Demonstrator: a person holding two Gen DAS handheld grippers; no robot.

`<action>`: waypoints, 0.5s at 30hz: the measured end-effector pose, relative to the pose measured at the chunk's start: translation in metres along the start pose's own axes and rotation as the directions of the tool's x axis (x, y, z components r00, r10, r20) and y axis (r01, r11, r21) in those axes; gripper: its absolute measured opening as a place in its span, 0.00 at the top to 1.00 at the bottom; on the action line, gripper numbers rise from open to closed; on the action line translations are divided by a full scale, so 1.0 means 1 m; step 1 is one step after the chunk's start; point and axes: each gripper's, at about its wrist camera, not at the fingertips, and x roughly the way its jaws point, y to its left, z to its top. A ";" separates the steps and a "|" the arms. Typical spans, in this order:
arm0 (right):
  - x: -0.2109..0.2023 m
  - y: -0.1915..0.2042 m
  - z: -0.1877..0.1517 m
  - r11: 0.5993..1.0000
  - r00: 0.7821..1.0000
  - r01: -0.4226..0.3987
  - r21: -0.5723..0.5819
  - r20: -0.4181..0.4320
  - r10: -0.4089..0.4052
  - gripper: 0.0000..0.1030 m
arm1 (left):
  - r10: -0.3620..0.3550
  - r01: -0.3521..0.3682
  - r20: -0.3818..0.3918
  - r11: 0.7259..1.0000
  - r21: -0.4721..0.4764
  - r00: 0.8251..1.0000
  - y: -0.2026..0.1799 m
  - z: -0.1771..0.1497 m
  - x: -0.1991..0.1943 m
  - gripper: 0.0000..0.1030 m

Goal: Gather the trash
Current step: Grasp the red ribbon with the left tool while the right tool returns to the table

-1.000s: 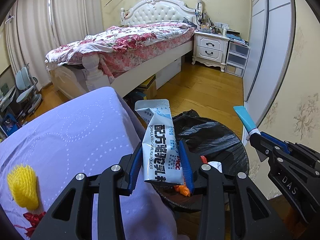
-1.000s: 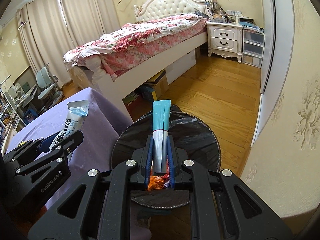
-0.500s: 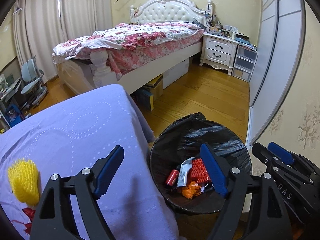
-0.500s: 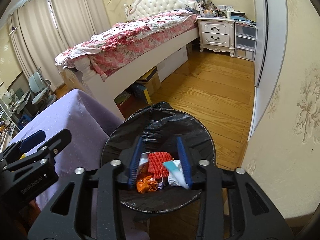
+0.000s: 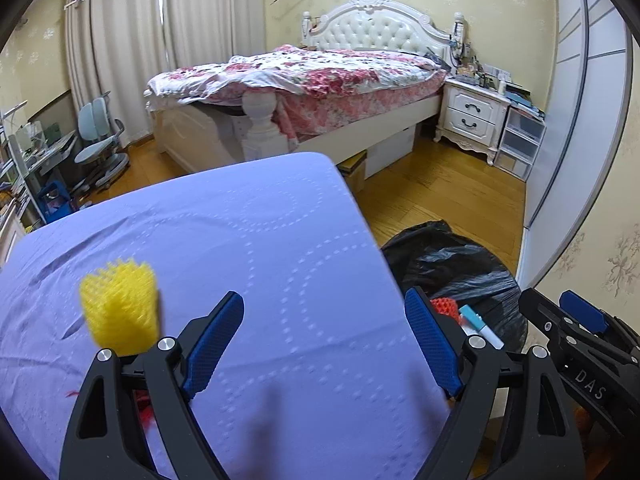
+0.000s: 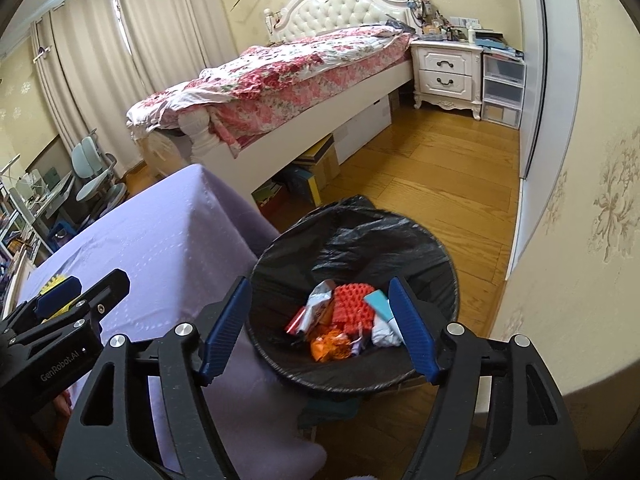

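Note:
A round bin with a black liner stands on the floor beside the table and holds several wrappers, an orange-red foam net and a teal sachet. My right gripper is open and empty above the bin. My left gripper is open and empty over the purple tablecloth. A yellow foam net lies on the cloth left of my left gripper. The bin also shows in the left wrist view. A red scrap peeks out behind the left finger.
A bed with a floral quilt stands behind the table, with boxes under it. A white nightstand and plastic drawers sit by the far wall. A wall is close on the right. A desk and chair are at the far left.
Both grippers opened and dropped their sachets into the bin. My left gripper then swung left from the bin to over the tablecloth. The right gripper stays above the bin.

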 end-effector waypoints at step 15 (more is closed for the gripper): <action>-0.014 0.072 -0.036 0.990 0.995 -0.087 -0.107 -0.049 0.082 0.31 | 0.128 -0.130 -0.032 0.988 -0.079 0.991 0.068 -0.043 -0.020 0.20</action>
